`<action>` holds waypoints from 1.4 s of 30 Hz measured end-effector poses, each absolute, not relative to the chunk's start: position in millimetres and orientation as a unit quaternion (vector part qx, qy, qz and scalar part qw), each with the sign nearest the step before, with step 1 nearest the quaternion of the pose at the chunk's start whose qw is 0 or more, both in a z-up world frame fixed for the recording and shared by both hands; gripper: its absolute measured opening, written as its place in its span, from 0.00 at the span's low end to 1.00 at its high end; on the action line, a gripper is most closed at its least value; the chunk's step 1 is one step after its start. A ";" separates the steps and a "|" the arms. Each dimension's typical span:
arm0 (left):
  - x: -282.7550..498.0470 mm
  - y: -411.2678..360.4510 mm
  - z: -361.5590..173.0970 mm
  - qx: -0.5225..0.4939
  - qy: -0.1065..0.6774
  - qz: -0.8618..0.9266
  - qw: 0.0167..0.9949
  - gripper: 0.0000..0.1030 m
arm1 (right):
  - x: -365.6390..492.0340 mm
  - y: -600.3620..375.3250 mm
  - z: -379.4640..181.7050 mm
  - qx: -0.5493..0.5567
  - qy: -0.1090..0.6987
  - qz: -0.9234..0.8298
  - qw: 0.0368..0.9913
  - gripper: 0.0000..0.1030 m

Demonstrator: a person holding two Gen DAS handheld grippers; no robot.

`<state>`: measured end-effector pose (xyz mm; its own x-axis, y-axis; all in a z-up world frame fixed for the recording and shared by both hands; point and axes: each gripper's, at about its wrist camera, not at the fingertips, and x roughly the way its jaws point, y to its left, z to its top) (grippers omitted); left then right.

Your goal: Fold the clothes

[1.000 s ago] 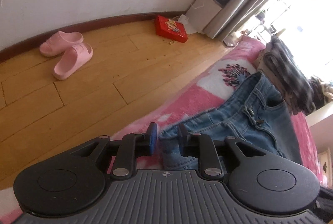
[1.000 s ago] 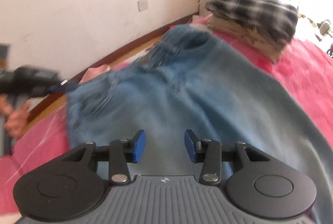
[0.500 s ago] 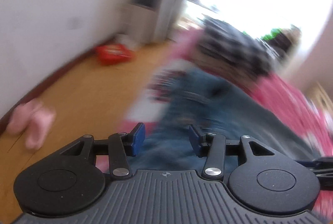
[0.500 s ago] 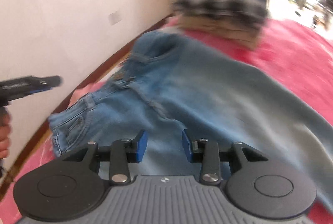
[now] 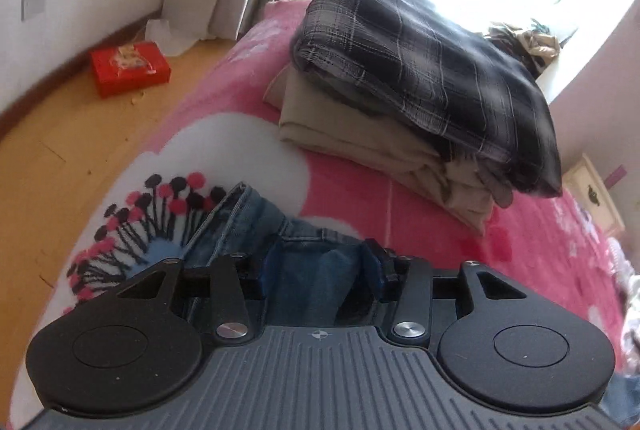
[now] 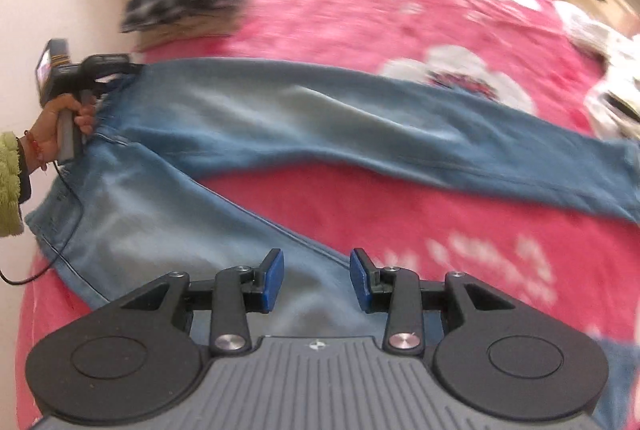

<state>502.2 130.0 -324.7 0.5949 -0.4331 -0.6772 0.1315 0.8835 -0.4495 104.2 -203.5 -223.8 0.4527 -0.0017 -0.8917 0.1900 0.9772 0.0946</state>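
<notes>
Blue jeans (image 6: 320, 118) lie spread on the pink blanket (image 6: 400, 210), legs apart and running to the right. My left gripper (image 5: 318, 268) is open low over the waistband (image 5: 248, 214), and denim lies between its blue pads without being pinched. In the right wrist view the left gripper (image 6: 136, 68) sits at the far waist corner, held by a hand (image 6: 60, 122). My right gripper (image 6: 316, 278) hangs open above the near leg with nothing between its fingers. A dark plaid garment (image 5: 420, 62) tops a folded beige stack (image 5: 340, 126) just beyond the waist.
A red box (image 5: 128, 68) lies on the wooden floor (image 5: 80, 134) to the left of the bed. A white garment (image 6: 612, 90) lies at the bed's right side. A pale nightstand (image 5: 596, 198) stands at the far right. A green fuzzy sleeve (image 6: 8, 186) shows at the left.
The left gripper let go of the jeans, opened and swung along the waistband toward the folded stack. The right gripper swept across, and the jeans now lie flat with both legs in view.
</notes>
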 end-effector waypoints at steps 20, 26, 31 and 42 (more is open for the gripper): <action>310.1 168.8 -240.6 -0.171 0.531 -0.084 0.826 0.67 | 35.4 -392.6 -248.9 0.307 0.448 -0.173 0.822 0.38; 210.1 193.7 -279.4 -0.250 0.554 0.036 0.793 0.67 | -91.6 -441.5 -273.6 0.466 0.442 -0.243 0.727 0.40; 183.0 189.6 -290.0 -0.257 0.552 0.055 0.791 0.66 | -187.3 -444.2 -302.9 0.564 0.402 -0.289 0.661 0.41; 178.8 169.1 -283.6 -0.232 0.543 0.027 0.807 0.65 | -213.4 -449.9 -377.3 0.679 0.316 -0.285 0.598 0.41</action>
<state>178.8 169.1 -283.6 0.4087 -0.2079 -0.8887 -0.2961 0.8908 -0.3446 -213.4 -449.9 -377.3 0.6377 0.0883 -0.7652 0.7703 -0.0848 0.6321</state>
